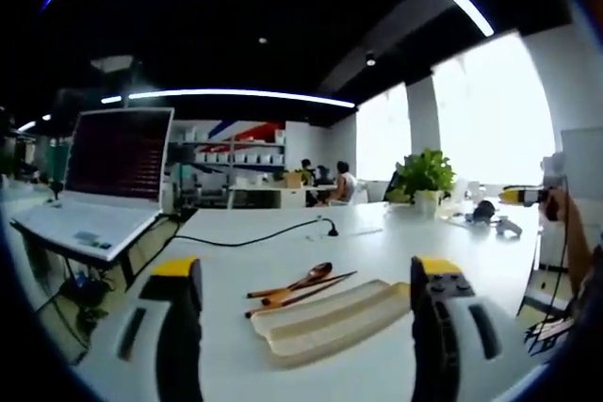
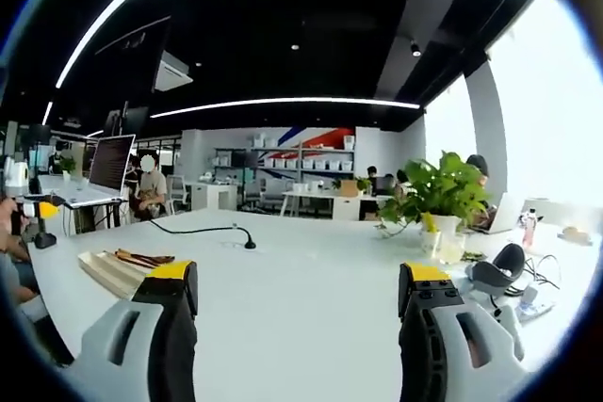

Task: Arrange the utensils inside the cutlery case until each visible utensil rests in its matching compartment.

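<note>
white table [image 1: 283,261] runs across an open office. left gripper [image 1: 306,327] hangs with jaws spread, holding nothing; at its 12 o'clock lies the wooden cutlery case [image 1: 330,319], with spoon [image 1: 306,280] and chopsticks [image 1: 301,295] touching its 10 o'clock edge. right gripper [image 2: 294,327] is likewise spread, the case at its 9 o'clock.

Cutlery case [image 1: 330,322]: pale, unvarnished-looking wood, matt, with smooth shallow grooves. Spoon [image 1: 303,281] and chopsticks [image 1: 306,293]: darker reddish-brown wood with a slight sheen on the spoon bowl. Desk [image 1: 283,251]: white, smooth, faintly glossy laminate-like top. Left gripper [image 1: 306,327] and right gripper [image 2: 297,327]: light grey matt plastic bodies; fingers [image 1: 179,327] black, matt, with yellow caps. Cable [image 1: 250,237]: black, smooth sheath. Plant pot [image 2: 438,233]: white, glossy.
</note>
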Demonstrator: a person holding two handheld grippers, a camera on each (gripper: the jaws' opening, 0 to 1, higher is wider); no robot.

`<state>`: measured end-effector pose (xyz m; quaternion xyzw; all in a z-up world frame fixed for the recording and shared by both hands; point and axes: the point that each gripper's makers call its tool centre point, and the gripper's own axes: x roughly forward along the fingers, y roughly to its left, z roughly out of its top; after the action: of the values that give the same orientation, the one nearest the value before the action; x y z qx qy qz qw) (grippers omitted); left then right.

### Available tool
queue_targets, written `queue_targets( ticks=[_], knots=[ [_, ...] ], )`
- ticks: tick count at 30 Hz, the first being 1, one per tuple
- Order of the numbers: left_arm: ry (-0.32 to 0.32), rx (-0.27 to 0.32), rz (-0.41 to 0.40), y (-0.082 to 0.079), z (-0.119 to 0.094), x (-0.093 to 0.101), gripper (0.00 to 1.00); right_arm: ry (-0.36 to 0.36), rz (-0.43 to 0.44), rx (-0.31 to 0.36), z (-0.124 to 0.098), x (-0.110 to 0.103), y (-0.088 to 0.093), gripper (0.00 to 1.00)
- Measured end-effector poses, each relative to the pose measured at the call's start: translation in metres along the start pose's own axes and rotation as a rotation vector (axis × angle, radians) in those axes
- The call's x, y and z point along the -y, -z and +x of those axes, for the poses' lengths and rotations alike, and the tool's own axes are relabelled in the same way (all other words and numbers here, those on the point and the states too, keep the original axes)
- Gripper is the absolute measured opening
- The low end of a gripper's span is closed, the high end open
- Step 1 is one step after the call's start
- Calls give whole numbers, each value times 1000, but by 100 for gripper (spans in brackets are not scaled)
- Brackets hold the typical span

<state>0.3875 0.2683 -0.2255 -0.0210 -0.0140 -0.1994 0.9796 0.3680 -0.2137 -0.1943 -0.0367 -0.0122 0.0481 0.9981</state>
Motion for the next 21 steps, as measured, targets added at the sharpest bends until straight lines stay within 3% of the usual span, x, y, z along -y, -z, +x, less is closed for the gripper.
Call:
queue_targets(
  ticks=[3, 12, 21],
  knots=[
    [-11, 12, -4, 0, 2, -1, 95, 7, -24, 19, 11, -3, -13, 91],
    [30, 8, -16, 1, 4, 10, 95, -146, -1, 55, 45, -44, -44, 90],
    [7, 7, -19, 2, 0, -3, 95, -239, -40, 26, 66, -72, -52, 89]
  ],
)
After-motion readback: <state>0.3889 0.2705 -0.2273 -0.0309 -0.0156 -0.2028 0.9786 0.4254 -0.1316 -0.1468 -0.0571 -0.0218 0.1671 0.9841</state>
